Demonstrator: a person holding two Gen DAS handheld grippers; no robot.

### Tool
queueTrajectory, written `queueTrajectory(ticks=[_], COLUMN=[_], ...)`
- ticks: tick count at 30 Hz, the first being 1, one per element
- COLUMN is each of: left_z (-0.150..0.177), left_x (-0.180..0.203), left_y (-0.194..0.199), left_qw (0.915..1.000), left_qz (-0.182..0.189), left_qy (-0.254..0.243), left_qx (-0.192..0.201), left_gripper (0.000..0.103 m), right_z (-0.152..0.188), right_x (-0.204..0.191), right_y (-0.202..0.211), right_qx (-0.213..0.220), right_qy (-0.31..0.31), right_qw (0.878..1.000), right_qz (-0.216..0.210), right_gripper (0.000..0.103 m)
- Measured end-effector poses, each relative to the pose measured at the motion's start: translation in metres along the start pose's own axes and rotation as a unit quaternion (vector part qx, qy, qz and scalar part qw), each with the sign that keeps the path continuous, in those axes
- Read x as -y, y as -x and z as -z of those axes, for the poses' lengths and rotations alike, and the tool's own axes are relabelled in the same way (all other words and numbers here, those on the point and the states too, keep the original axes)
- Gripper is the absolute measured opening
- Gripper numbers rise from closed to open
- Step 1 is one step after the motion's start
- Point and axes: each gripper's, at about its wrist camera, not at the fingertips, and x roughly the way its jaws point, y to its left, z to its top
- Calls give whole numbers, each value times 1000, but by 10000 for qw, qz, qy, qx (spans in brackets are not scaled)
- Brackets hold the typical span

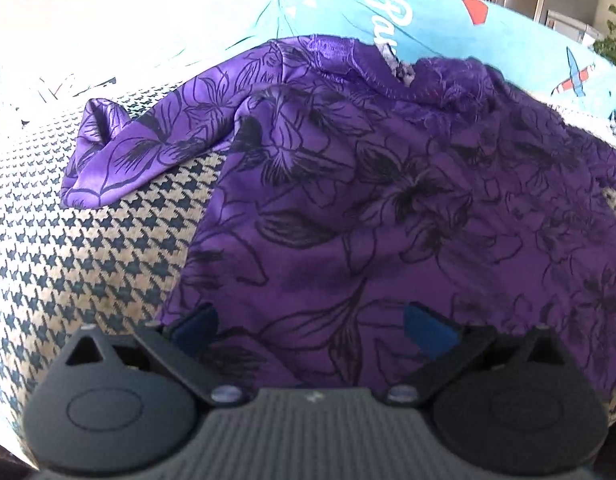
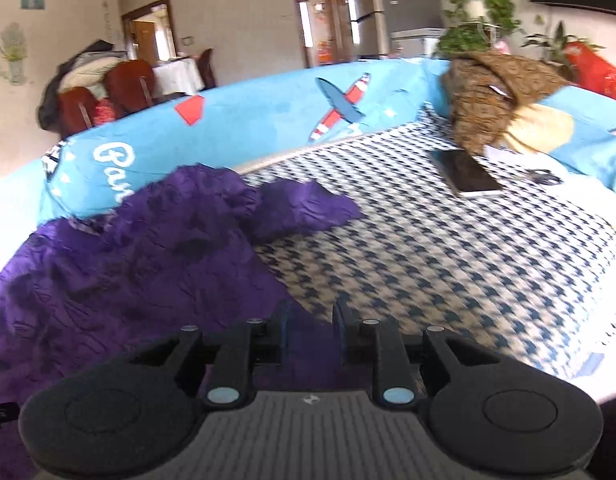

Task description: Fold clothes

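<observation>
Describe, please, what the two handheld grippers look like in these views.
Both the left gripper and the right gripper are black, with two round discs, slanted link bars with silvery pivot bolts and a ribbed grey body. Their fingers carry blue pads.

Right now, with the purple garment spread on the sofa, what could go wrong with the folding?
1. The left sleeve lies bunched and twisted, so it may fold in crooked.
2. The right gripper has its jaws narrowly apart over the purple garment; it could snag the hem.
3. The phone lies nearby; swept cloth might push it.
</observation>
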Motion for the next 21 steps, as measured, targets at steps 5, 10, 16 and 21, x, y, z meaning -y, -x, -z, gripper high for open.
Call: queueTrajectory(ticks=[5,10,16,21], left_z=[-14,-35,-66,-93], left_x=[6,22,46,63], left_y=[3,7,4,-7], left_qw=[9996,9980,9963,9953], left_qz=[279,625,804,801], left_qy=[33,63,-243,-484], left_qx=[72,98,163,248], left_gripper=[103,103,103,103], right_z=[-28,-54,-78,-95], right_x=[3,12,16,22], right_y=[-19,-50,-88,-119], right_qx=[-22,-197,-235,-117], right_qy=[123,-245,-350,-478], right_qw=[9994,9985,9984,9984], right_qz=[-323,-457,-386,-278], right_gripper=[31,31,44,47])
